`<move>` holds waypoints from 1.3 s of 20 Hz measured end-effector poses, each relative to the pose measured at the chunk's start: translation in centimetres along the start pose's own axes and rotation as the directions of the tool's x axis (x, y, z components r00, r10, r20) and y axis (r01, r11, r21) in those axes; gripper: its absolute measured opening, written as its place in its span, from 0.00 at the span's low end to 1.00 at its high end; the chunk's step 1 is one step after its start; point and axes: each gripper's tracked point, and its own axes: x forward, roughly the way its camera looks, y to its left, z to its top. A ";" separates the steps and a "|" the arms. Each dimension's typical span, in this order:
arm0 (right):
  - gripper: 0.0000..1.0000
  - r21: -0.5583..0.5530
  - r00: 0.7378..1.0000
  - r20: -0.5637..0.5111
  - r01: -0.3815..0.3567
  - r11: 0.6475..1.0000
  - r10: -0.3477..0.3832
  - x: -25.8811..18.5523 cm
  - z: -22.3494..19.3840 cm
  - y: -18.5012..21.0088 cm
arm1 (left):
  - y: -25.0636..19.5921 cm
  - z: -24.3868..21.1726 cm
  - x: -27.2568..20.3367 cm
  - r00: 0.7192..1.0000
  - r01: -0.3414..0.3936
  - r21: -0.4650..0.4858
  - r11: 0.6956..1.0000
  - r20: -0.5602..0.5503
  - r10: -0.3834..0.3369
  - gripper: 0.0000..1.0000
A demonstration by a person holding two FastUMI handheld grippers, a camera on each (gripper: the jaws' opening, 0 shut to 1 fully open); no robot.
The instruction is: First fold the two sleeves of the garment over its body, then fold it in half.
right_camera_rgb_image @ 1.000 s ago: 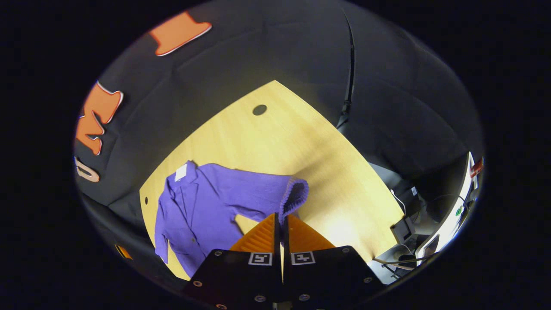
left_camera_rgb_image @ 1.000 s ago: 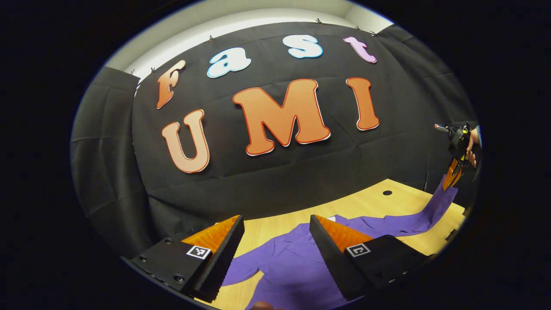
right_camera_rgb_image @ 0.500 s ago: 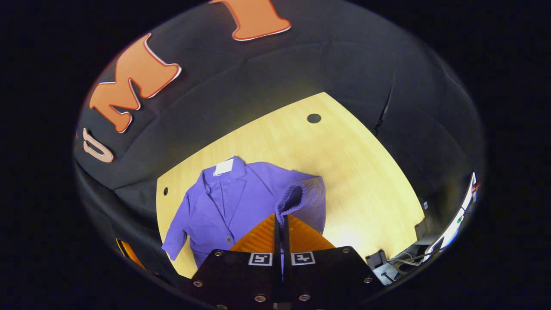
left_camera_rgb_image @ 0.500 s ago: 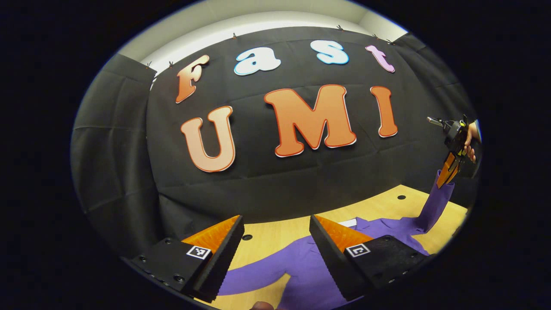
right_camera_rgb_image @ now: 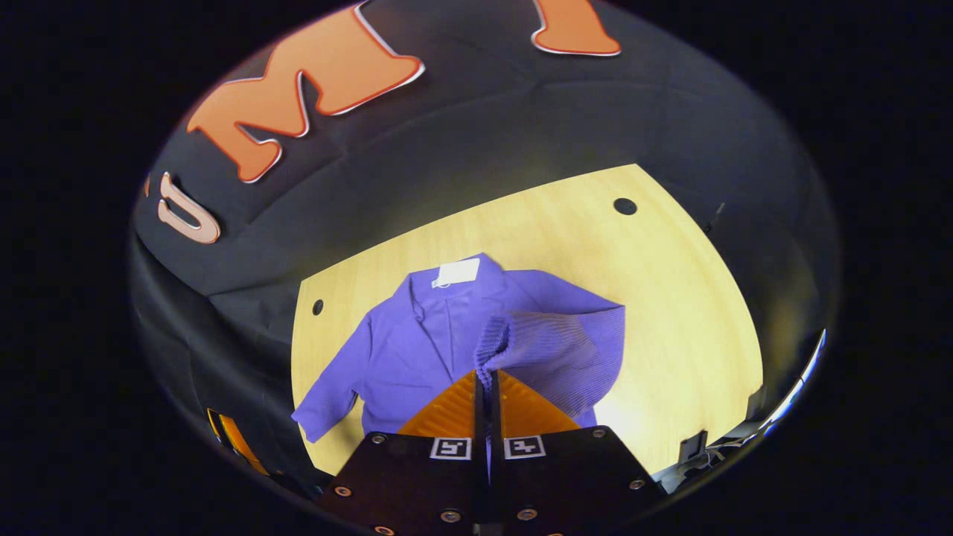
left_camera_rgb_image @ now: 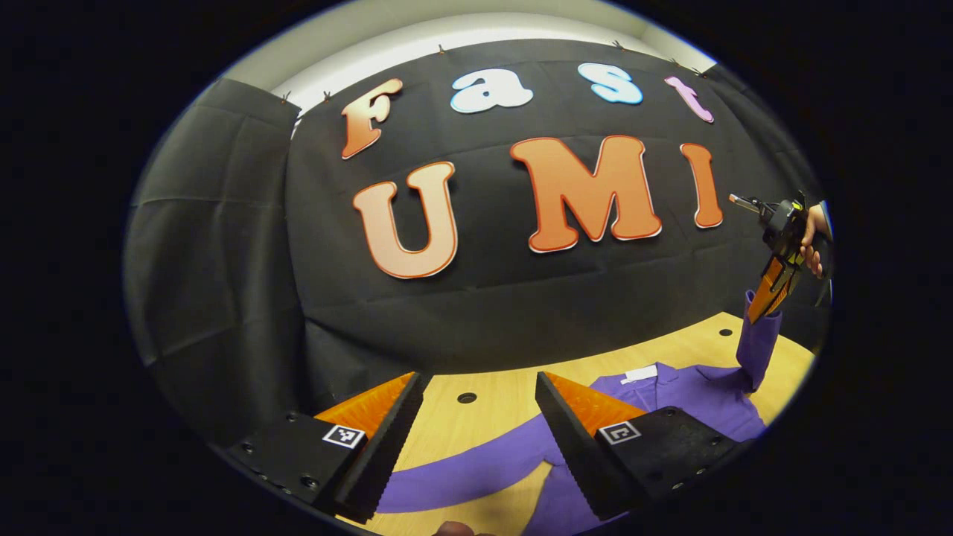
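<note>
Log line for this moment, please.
stage: first sleeve fold | right tool: shut on sleeve cuff, lifted over jacket | left tool: open, idle | table

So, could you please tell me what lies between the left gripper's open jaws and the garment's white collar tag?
In the left gripper view, bare wooden table with a small round hole, then purple garment up to the tag.

I am looking into a recording booth, more lab than home. Black cloth [left_camera_rgb_image: 223, 246] is hanging as the walls, clipped along its top edge below a pale wall [left_camera_rgb_image: 447, 33]. A light wooden table [right_camera_rgb_image: 670, 298] with round cable holes [right_camera_rgb_image: 625, 206] is standing inside it, and cables and equipment [right_camera_rgb_image: 696, 447] are sitting just past its edge.
</note>
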 end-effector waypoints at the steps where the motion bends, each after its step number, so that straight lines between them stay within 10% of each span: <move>1: 0.01 -0.009 1.000 -0.006 -0.004 1.000 0.004 0.5 -0.3 1.2 | 1.1 -0.5 0.1 1.000 -0.010 -0.006 1.000 -0.008 0.010 0.98; 18: 0.04 0.032 0.993 -0.020 -0.120 0.992 0.121 9.3 -3.7 15.9 | 11.0 -7.2 1.9 0.988 -0.066 0.017 0.998 -0.136 0.067 0.98; 20: 0.15 0.007 0.989 0.034 -0.143 0.990 0.143 8.3 -3.1 16.5 | 10.7 -8.1 2.4 0.986 -0.053 0.023 0.998 -0.159 0.056 0.98; 25: 0.78 -0.133 0.974 0.181 -0.115 0.984 0.138 3.9 -1.3 13.7 | 9.9 -8.4 2.9 0.981 -0.057 0.010 0.998 -0.188 0.058 0.98; 26: 0.75 -0.152 0.965 0.218 -0.114 0.982 0.146 2.8 -0.7 13.1 | 9.7 -8.7 3.0 0.977 -0.064 -0.003 0.998 -0.204 0.062 0.98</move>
